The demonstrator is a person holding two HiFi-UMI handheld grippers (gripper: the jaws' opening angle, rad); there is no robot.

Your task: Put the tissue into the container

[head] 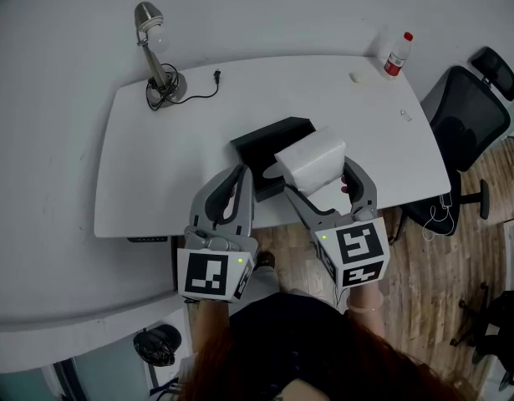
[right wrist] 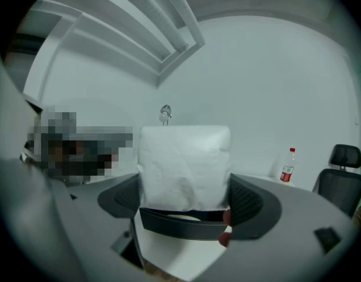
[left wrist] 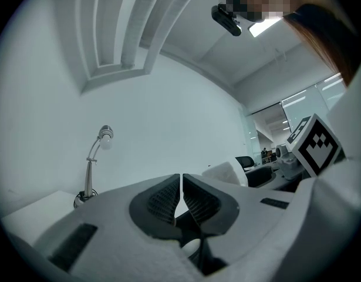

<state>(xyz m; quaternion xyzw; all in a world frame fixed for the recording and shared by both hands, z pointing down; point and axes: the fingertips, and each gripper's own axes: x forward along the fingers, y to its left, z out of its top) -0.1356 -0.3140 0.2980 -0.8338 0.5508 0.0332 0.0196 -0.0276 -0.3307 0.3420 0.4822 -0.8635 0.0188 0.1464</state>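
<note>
Right hand-held gripper (head: 317, 180) clamps a white soft block of tissue (head: 311, 159) at the near right corner of the black rectangular container (head: 269, 139) on the white bench (head: 156, 170). Tissue seems above the rim, contact unclear. Left hand-held gripper (head: 237, 178) is clenched on nothing, just beside the container.

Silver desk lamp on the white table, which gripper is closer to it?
Left. The left gripper, fingers shut, is near-right of the silver desk lamp; the right gripper, holding the white tissue pack, is farther right, over the black container.
</note>
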